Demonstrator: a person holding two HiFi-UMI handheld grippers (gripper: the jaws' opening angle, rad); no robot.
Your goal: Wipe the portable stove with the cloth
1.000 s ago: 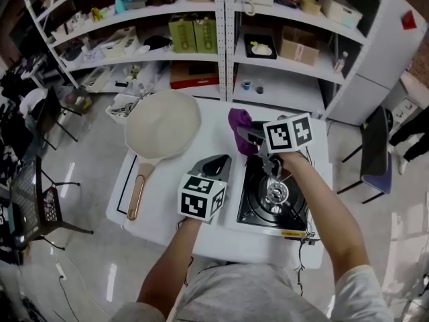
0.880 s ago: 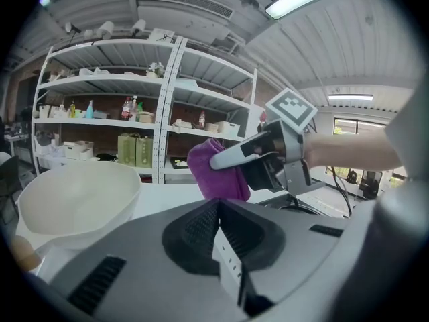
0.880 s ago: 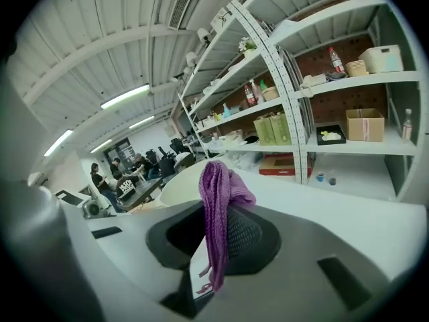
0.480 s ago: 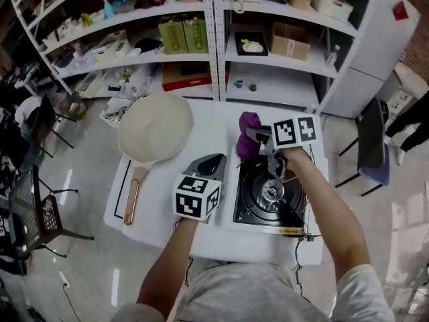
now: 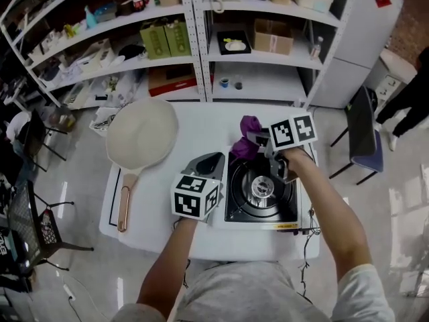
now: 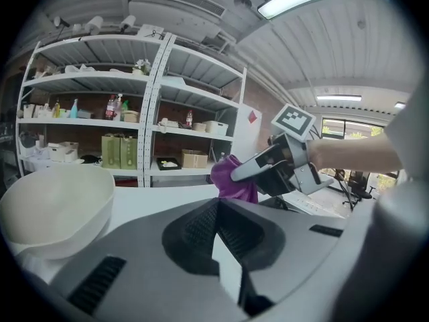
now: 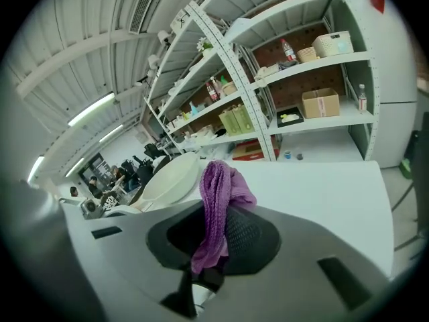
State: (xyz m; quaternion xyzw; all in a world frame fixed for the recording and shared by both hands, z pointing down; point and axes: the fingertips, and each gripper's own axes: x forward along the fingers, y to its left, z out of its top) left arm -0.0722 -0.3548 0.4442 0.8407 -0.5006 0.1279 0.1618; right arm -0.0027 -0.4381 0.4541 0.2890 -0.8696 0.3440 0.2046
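A white rectangular surface (image 5: 201, 123) carries a black, glossy square portable stove (image 5: 242, 205) with a round metal burner ring at its middle. Well to its left lies a broad, matte cream frying pan (image 5: 141, 134), round and shallow, with a long copper-toned handle (image 5: 124, 206) pointing towards the person.

The task's cloth, a purple knitted cloth (image 5: 249, 123) with a ribbed, open weave, is bunched into a soft hanging fold at the far left corner of the stove. Whether it touches the stove top I cannot tell.

Behind the surface stand white metal shelves (image 5: 268, 20). They hold two green cartons (image 5: 167, 37), a brown cardboard box (image 5: 272, 35), a black tray (image 5: 233, 43) with something pale in it, and bottles.

The right tongs (image 5: 255, 139), grey with ridged black pads, are clamped on the cloth. Its own view shows the knit pinched between the jaws and spilling up and over them. The left tongs (image 5: 213, 159) sit just beside the stove's left edge, over the surface between pan and stove. Their jaws are drawn together with only a thin pale sliver between them, and they hold nothing.
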